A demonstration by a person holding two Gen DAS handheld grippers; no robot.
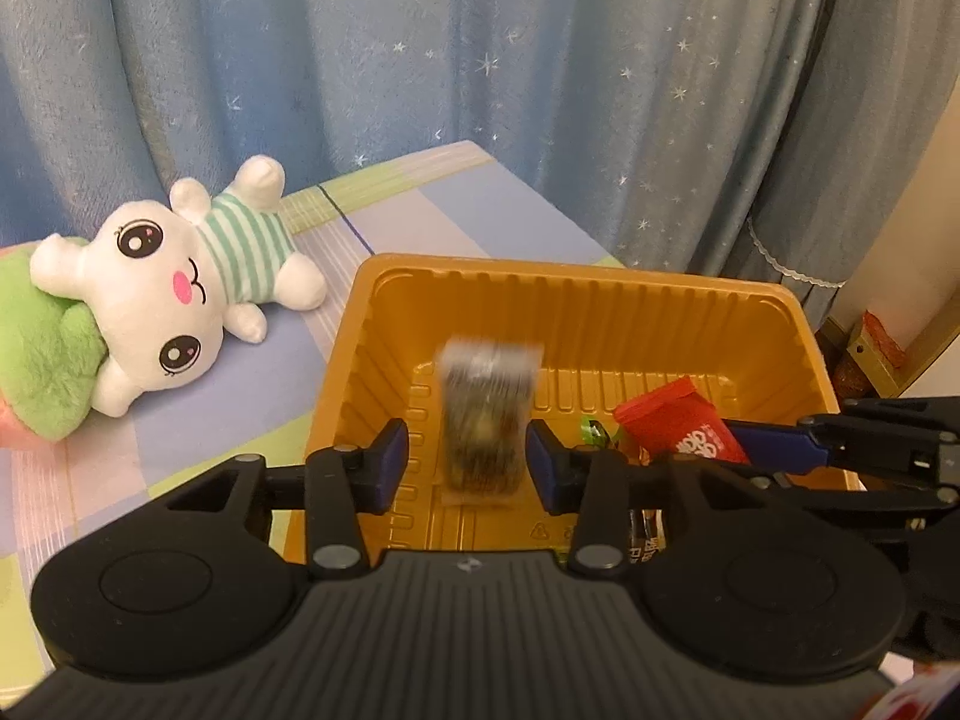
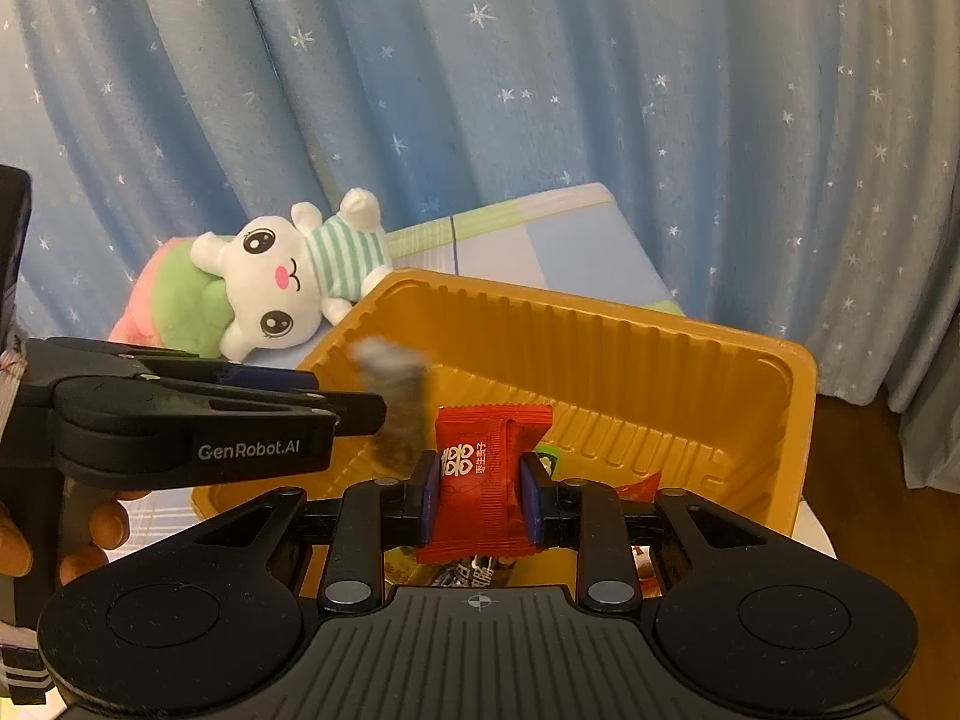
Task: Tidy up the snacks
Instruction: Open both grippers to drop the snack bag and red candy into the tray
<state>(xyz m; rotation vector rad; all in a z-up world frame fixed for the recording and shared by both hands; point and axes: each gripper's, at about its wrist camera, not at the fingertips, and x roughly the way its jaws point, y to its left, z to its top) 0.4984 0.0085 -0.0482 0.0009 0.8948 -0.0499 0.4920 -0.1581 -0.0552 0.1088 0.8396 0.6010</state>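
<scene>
Your left gripper (image 1: 467,461) stands open, blurred dark packet (image 1: 486,420) loose between its pads over the orange tray (image 1: 600,294); your right gripper (image 2: 480,495) pinches a red packet (image 2: 489,468).

The dark snack pack (image 1: 485,414) is motion-blurred (label unreadable); wrappers (image 2: 474,570) lie half hidden beneath the tongs.
</scene>
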